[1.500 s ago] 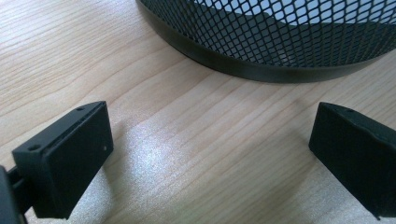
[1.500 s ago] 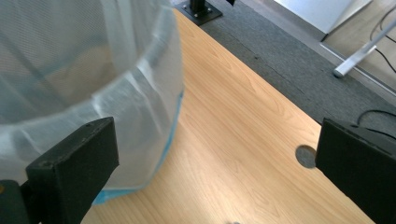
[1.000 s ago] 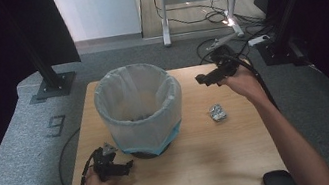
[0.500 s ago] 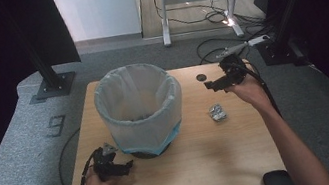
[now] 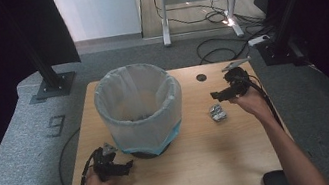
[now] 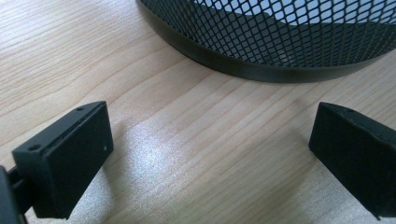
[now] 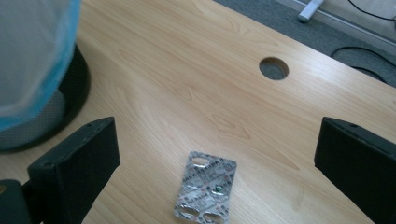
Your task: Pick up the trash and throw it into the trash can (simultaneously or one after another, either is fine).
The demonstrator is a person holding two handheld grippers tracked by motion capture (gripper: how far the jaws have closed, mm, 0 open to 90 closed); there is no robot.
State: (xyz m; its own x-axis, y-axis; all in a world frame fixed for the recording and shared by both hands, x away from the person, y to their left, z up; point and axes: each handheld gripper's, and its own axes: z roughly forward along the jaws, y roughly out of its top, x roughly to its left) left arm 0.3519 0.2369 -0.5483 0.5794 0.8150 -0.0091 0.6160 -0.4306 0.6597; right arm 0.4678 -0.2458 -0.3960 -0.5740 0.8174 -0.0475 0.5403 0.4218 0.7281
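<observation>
The lined mesh bin (image 5: 140, 109) is taken as landmark. A silver blister pack (image 5: 217, 112) is seen lying flat right of it. The right gripper (image 5: 219, 95), jaws spread, is held above the pack; the left gripper (image 5: 125, 168), jaws apart and empty, is rested by the bin's base.

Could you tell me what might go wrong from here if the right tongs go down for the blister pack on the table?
1. The blister pack lies flat on the table; the open right tongs may slide over it or scrape the wood rather than catch an edge.
2. The mesh bin stands close by, and its liner hangs loosely; a swing towards it could snag.
3. The left tongs, open beside the bin's base, could nudge it.
</observation>
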